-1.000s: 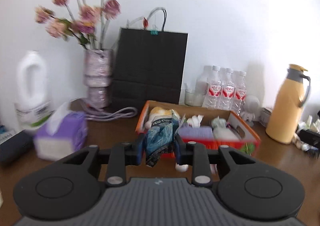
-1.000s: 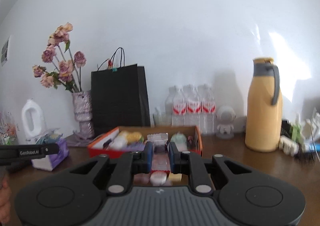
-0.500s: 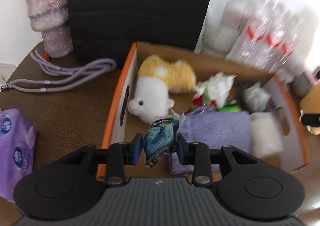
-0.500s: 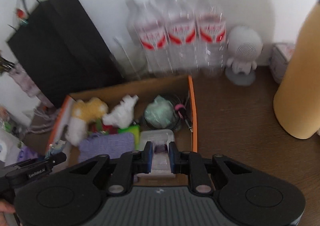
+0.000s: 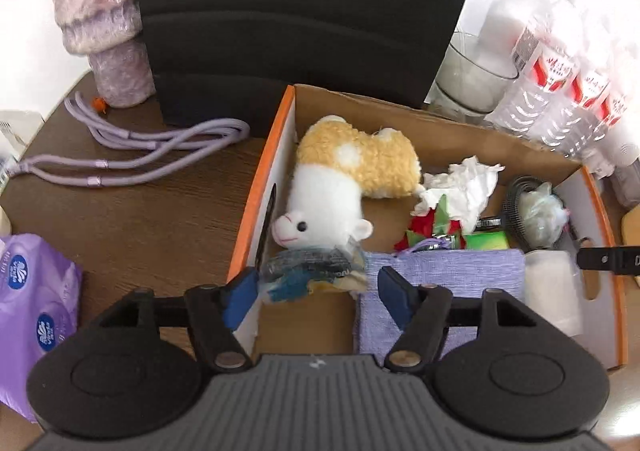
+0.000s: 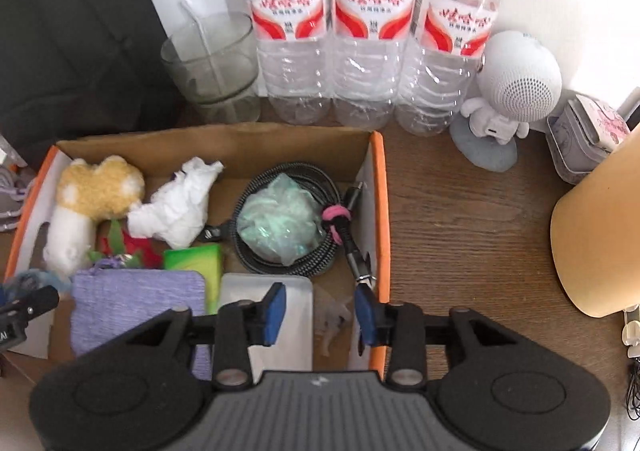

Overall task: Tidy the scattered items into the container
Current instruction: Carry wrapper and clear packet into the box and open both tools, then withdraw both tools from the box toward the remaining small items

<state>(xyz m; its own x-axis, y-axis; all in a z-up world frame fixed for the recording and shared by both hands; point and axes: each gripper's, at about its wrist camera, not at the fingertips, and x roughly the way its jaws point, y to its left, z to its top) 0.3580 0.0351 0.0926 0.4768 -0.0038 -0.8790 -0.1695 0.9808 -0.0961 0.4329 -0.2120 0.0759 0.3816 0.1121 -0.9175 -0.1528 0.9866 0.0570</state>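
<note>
An orange-edged cardboard box (image 5: 256,187) (image 6: 380,203) holds a plush alpaca (image 5: 340,187), crumpled tissue (image 6: 176,207), a purple pouch (image 5: 448,275), a coiled cable (image 6: 288,227) and a white case (image 6: 272,311). My left gripper (image 5: 316,295) is open over the box's near left corner; a crumpled blue wrapper (image 5: 312,271) lies loose between its fingers, inside the box. My right gripper (image 6: 320,311) is open over the box's near right corner; a small pale pink item (image 6: 334,325) lies below it in the box.
A black paper bag (image 5: 304,11), a wrapped vase (image 5: 104,23), a lilac cord (image 5: 152,147) and a purple tissue pack (image 5: 32,307) are to the left. A glass (image 6: 216,67), water bottles (image 6: 368,35), a white speaker figure (image 6: 508,91) and a yellow jug (image 6: 600,243) stand behind and right.
Both grippers dropped from a raised view to just over the box. Both then opened: the left released the blue wrapper, the right released the pale item into the box.
</note>
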